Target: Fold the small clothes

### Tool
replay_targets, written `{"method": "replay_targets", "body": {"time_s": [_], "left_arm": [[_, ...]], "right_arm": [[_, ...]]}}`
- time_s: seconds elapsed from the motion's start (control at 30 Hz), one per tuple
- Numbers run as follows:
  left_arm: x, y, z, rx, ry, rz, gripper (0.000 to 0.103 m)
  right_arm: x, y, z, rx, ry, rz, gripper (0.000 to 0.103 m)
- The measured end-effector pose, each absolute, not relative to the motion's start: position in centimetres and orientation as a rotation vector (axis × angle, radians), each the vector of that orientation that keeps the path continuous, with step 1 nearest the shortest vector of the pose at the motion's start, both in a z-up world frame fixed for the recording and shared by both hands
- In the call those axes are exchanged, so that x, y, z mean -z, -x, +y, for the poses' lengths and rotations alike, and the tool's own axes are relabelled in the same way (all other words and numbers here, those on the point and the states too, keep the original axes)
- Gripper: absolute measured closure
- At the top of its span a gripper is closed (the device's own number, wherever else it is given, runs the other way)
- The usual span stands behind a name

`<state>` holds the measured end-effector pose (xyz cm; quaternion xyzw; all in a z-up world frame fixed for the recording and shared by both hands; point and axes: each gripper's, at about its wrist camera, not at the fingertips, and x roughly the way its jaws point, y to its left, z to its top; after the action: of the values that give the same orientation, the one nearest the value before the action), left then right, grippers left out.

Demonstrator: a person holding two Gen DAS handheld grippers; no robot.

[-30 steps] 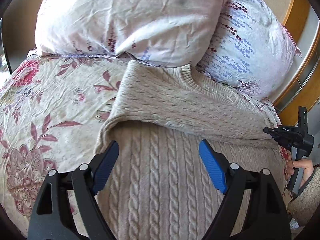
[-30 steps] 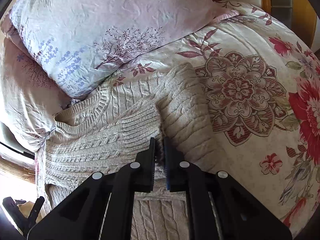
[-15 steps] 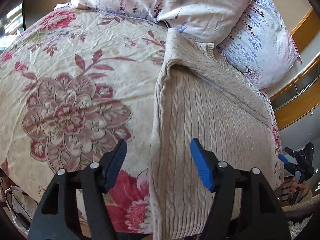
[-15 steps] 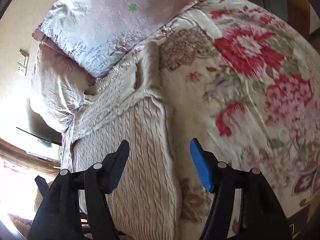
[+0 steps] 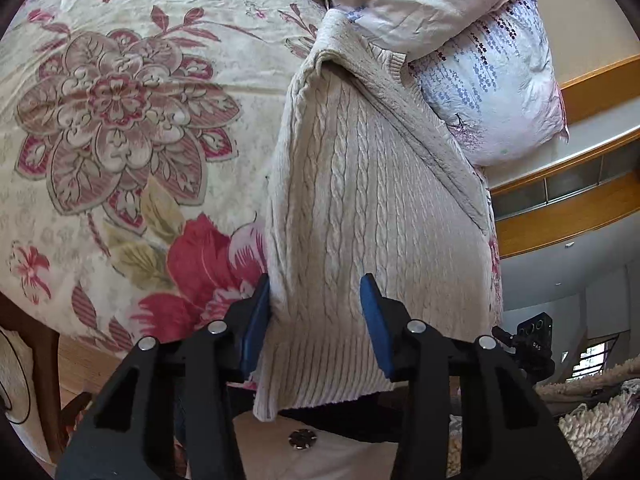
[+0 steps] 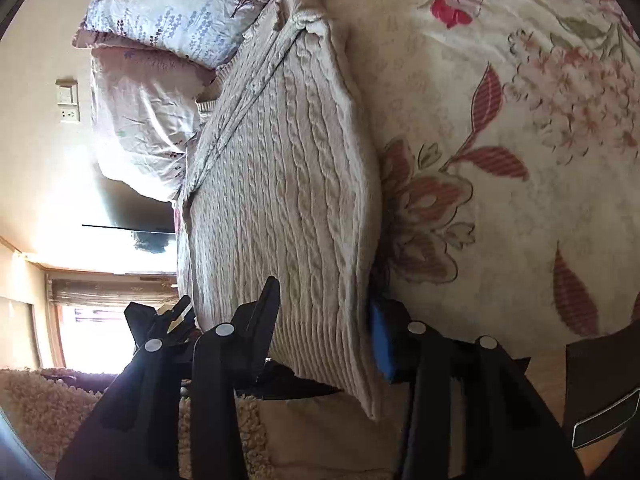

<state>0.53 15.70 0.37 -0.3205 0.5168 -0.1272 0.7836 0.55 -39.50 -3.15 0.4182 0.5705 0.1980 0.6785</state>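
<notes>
Sweater [image 5: 372, 208] hem sits right between both sets of fingers: my left gripper [image 5: 318, 322] is spread open and straddles the hem's left corner, my right gripper [image 6: 324, 316] is spread open and straddles its right corner, neither closed on the knit yet. Long axis runs straight ahead from the fingers, hem nearest, collar at the far end against the pillows [image 5: 472, 40]. Both arms look equally near, one per corner, so I'd judge the next move is a two-handed pinch and a lift away from me toward the collar. Sweater lies on the floral bedspread [image 5: 120, 128], hem draped over the near bed edge. No containers in view.
</notes>
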Motion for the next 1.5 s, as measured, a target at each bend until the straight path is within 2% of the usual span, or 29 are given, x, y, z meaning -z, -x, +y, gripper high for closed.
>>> {"method": "replay_targets", "body": {"time_s": [0.1, 0.27, 0.37, 0.53, 0.6, 0.67, 0.7, 0.9, 1.5], "left_arm": [[-0.1, 0.2, 15.4, 0.298, 0.713, 1.144, 0.067], [0.1, 0.8, 15.0, 0.299, 0.724, 1.152, 0.07], [0.3, 0.7, 14.8, 0.3, 0.721, 1.175, 0.081], [0.5, 0.6, 14.1, 0.314, 0.716, 1.204, 0.089], [0.6, 0.5, 14.0, 0.316, 0.721, 1.207, 0.094], [0.7, 0.4, 14.0, 0.317, 0.728, 1.206, 0.095], [0.7, 0.3, 14.0, 0.318, 0.73, 1.206, 0.095], [0.1, -0.2, 14.3, 0.341, 0.772, 1.174, 0.096], [-5.4, -6.1, 17.1, 0.383, 0.899, 0.888, 0.096]], "right_arm": [[3.6, 0.1, -39.2, -0.476, -0.949, 1.309, 0.069], [3.7, 0.4, -39.2, -0.486, -0.961, 1.306, 0.07], [3.8, 0.4, -39.0, -0.507, -0.956, 1.321, 0.071], [3.9, 0.7, -38.6, -0.527, -0.963, 1.324, 0.072], [3.9, 0.8, -38.2, -0.533, -0.942, 1.335, 0.079], [4.1, 0.9, -37.7, -0.544, -0.906, 1.361, 0.092], [3.9, 1.0, -37.6, -0.543, -0.884, 1.353, 0.093], [3.2, 1.1, -38.1, -0.56, -0.884, 1.289, 0.094], [-2.1, -4.3, -41.4, -0.578, -1.062, 0.877, 0.095]]}}
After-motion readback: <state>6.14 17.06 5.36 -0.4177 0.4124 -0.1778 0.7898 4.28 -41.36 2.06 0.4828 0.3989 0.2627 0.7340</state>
